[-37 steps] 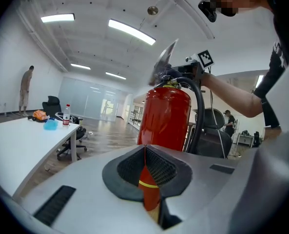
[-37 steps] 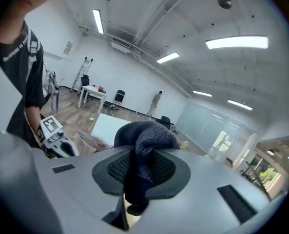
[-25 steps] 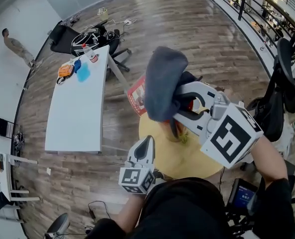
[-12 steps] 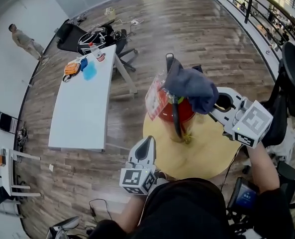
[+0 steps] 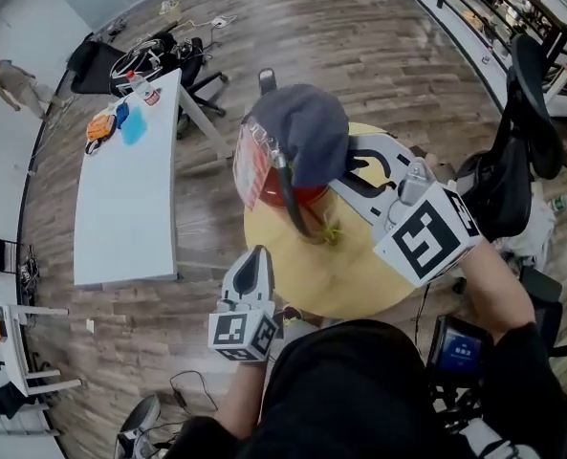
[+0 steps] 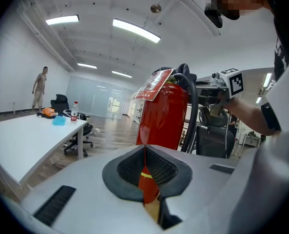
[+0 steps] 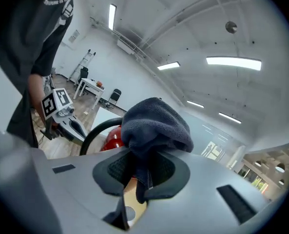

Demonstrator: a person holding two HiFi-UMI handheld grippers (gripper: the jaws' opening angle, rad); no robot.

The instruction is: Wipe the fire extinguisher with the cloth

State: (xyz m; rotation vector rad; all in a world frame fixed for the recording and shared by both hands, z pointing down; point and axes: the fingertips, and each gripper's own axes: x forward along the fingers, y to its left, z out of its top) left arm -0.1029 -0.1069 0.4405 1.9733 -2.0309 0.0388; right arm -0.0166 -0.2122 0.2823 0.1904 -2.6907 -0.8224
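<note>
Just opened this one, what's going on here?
A person holds a gripper in each hand. The right gripper is shut on a dark cloth, which is bunched over the top of a red fire extinguisher. The extinguisher stands upright on a round wooden table. The left gripper is shut with nothing in it, held low by the table's near edge and apart from the extinguisher.

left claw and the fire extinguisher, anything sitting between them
Nothing: only a bare strip of the round yellow table lies between the left claw and the fire extinguisher, as the head view shows.
</note>
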